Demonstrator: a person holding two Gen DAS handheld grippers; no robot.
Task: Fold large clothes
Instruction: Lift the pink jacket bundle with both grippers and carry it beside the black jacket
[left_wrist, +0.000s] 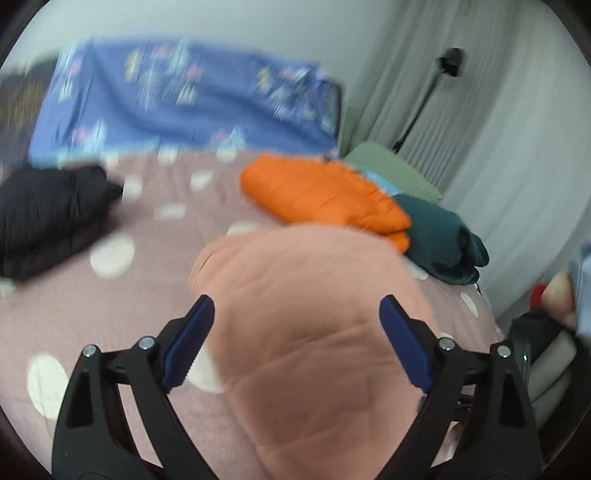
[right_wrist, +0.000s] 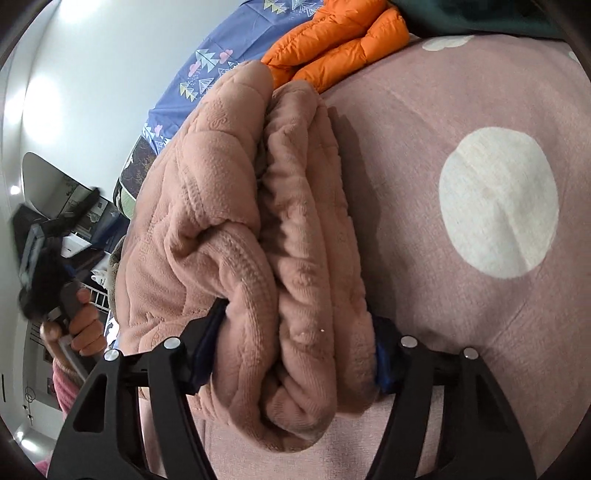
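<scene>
A folded peach-pink fleece garment lies on the pink polka-dot bed cover. My left gripper is open above it, fingers apart on either side, holding nothing. In the right wrist view my right gripper is shut on the thick folded edge of the peach garment, gripping several layers between its blue pads. The other hand with the left gripper shows at the far left.
A folded orange puffer jacket, a dark teal garment and a green one lie at the back right. A black garment lies left. A blue patterned sheet covers the headboard. Grey curtains hang right.
</scene>
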